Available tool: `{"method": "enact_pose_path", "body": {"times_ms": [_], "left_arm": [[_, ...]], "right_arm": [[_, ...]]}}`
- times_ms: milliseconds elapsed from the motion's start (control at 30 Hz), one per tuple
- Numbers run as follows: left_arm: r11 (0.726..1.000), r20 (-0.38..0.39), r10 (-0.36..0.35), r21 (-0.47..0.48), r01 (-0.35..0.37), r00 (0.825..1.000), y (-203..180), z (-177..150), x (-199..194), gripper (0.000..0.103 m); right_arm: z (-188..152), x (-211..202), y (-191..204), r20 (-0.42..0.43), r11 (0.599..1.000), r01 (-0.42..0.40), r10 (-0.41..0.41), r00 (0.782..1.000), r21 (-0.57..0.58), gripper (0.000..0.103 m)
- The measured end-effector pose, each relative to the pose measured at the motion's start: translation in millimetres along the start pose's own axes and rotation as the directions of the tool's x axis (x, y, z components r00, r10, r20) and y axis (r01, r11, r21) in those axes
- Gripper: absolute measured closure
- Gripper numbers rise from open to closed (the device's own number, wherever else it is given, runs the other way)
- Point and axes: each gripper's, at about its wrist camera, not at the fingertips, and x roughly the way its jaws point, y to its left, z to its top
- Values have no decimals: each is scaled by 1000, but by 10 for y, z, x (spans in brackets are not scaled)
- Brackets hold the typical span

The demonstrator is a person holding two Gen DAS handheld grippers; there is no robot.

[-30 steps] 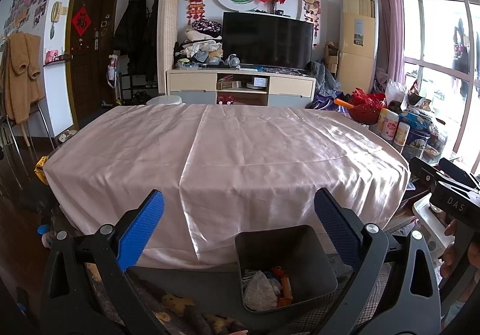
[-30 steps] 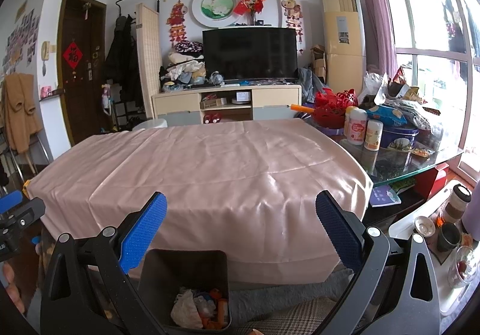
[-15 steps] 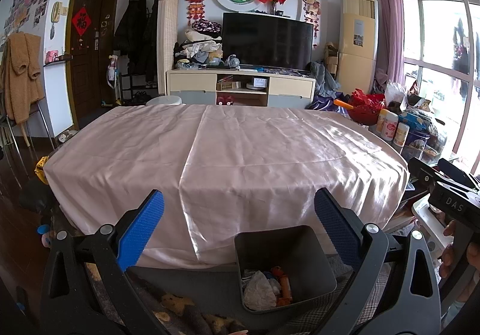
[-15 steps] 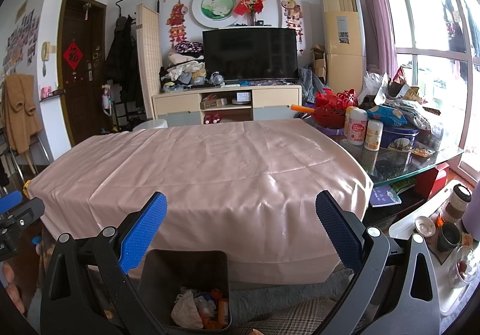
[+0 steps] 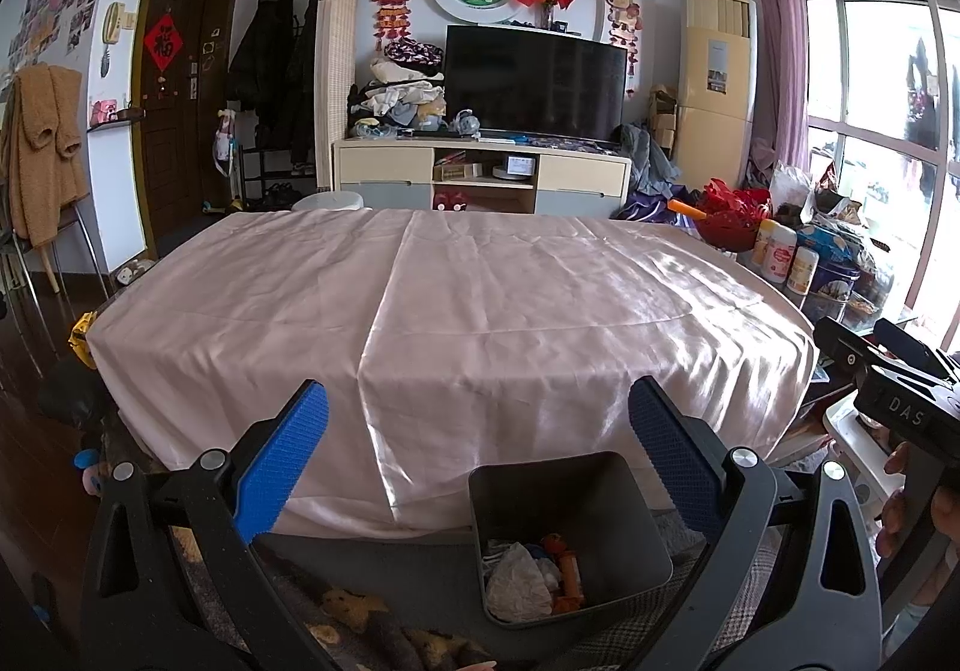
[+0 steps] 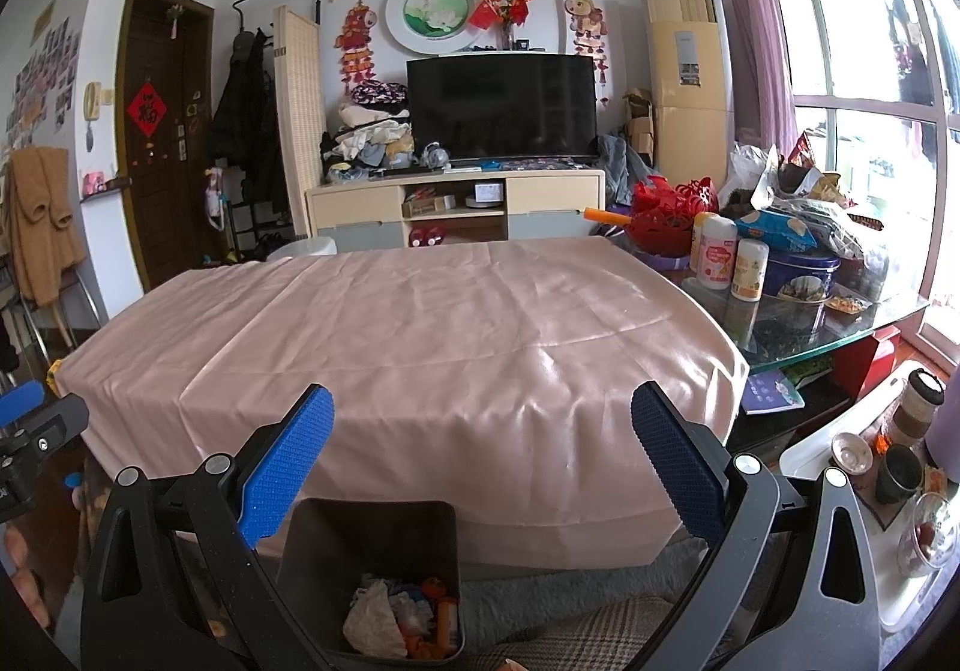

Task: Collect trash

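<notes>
Seemingly both the left gripper (image 5: 478, 440) and right gripper (image 6: 482, 442) hang wide apart, empty, above the bin (image 5: 630, 527). Trash (image 6: 375, 617) fills its floor at six o'clock; a careless dip could knock it over.

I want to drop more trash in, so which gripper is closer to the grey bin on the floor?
Hard to call; perhaps the right. The bin sits low between the right gripper fingers, toward its left one. From the left gripper it lies below, toward the right finger. Both are open and empty.
</notes>
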Motion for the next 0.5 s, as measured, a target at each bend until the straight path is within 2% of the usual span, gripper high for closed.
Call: {"method": "enact_pose_path", "body": {"times_ms": [500], "left_arm": [[1000,5,1,-1,-1,1000,-63,-9,14,8]], "right_arm": [[-11,-15,19,6,1000,0,0,1000,5,3]]}}
